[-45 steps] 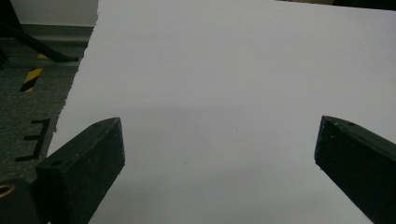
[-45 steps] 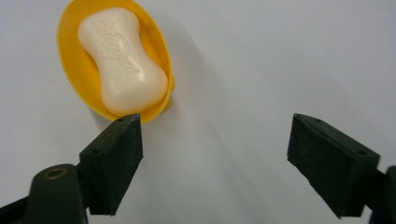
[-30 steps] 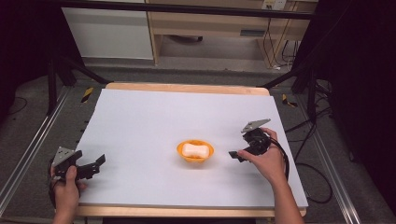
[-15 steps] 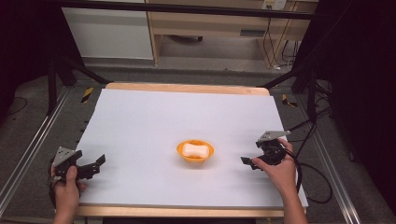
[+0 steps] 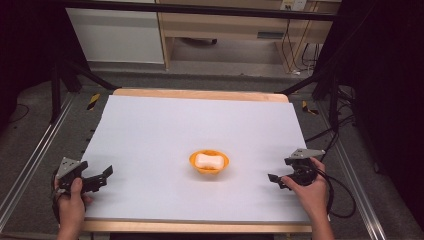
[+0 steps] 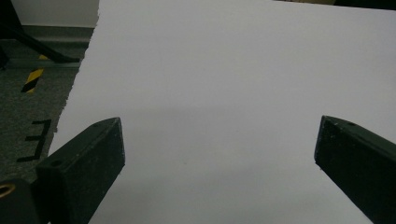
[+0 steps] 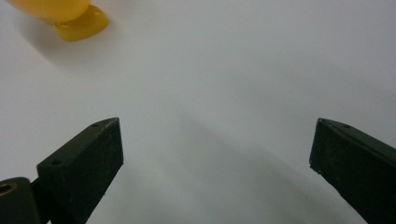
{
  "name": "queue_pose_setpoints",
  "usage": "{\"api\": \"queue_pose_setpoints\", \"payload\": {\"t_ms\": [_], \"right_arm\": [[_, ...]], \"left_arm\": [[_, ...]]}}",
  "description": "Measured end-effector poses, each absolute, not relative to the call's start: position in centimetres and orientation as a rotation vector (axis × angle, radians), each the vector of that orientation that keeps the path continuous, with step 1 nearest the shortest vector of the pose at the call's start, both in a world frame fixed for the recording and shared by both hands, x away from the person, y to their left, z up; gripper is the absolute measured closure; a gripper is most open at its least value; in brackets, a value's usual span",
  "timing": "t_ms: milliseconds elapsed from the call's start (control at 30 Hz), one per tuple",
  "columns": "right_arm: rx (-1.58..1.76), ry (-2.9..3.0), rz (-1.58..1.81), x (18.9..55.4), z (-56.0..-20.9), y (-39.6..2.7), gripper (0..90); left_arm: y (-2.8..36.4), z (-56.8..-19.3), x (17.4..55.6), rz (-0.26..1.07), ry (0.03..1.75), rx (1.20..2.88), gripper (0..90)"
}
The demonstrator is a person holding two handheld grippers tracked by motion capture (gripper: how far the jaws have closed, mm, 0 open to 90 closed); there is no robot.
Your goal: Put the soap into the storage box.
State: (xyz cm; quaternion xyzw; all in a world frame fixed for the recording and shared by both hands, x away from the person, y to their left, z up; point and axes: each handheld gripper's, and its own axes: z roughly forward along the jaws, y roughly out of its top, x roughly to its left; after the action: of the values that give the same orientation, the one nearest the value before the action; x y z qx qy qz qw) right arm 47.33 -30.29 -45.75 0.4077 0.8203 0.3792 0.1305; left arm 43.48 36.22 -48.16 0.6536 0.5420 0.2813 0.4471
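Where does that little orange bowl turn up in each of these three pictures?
High view: the orange bowl sits near the middle of the white table sheet, a white lump inside it.
Left gripper view: the bowl is not in this picture.
Right gripper view: the bowl's underside and foot poke in at the top left corner.
Shared landmark: the white table sheet, under both pairs of open black jaws.

- An orange bowl [image 5: 209,163], small and round with a scalloped-looking rim, stands upright on the white tabletop [image 5: 165,130], slightly toward six o'clock of its centre.
- A white, rounded block [image 5: 208,160], which may be soap, lies inside the bowl and takes up most of its hollow.
- In the right gripper view, the bowl's glossy orange underside and foot [image 7: 70,18] show toward eleven o'clock, casting a soft shadow on the tabletop.
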Motion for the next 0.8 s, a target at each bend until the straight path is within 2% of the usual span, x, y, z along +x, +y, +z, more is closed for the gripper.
{"api": "queue_pose_setpoints", "payload": {"t_ms": [800], "right_arm": [[1.248, 2.323, 1.158, 44.8, -46.8, -33.9, 3.2]], "left_arm": [[36.2, -48.2, 43.5, 0.696, 1.344, 1.617, 1.2]]}}
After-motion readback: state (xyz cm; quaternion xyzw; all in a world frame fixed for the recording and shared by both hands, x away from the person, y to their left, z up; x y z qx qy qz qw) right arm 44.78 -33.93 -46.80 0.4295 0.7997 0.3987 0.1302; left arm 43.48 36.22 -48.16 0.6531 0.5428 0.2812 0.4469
